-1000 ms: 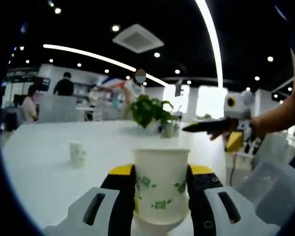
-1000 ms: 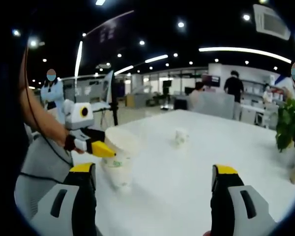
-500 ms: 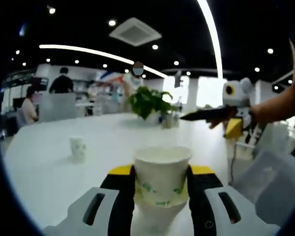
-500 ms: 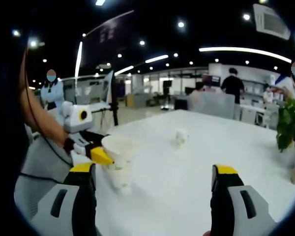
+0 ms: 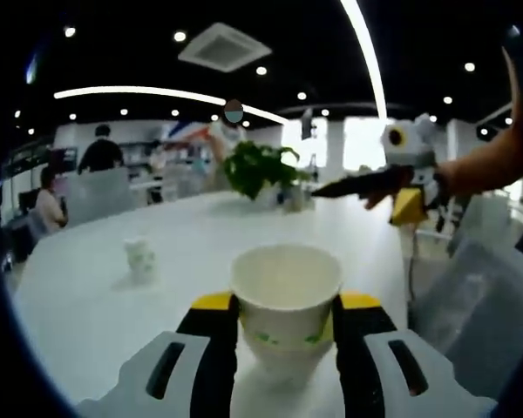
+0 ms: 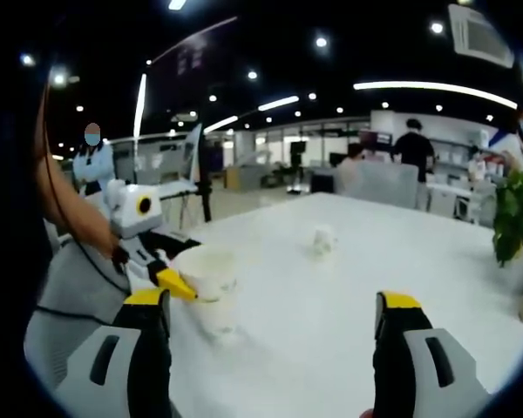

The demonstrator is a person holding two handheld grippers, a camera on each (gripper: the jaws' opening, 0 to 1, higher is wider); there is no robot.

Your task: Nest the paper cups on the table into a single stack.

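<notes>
Left gripper view, left tongs (image 5: pixel 283 324) clamping a paper cup (image 5: pixel 286 300), small cup (image 5: pixel 140 259) ahead-left on the worktop (image 5: pixel 87 305), right tongs (image 6: pixel 270 348) spread wide, holding nothing.

the white paper cup with green print (image 5: pixel 286 305) sits between the left gripper (image 5: pixel 285 335) jaws, over the white round table (image 5: pixel 87 305). a small white paper cup (image 5: pixel 140 259) stands farther off to its left; a leafy potted plant (image 5: pixel 260 170) stands behind.
</notes>
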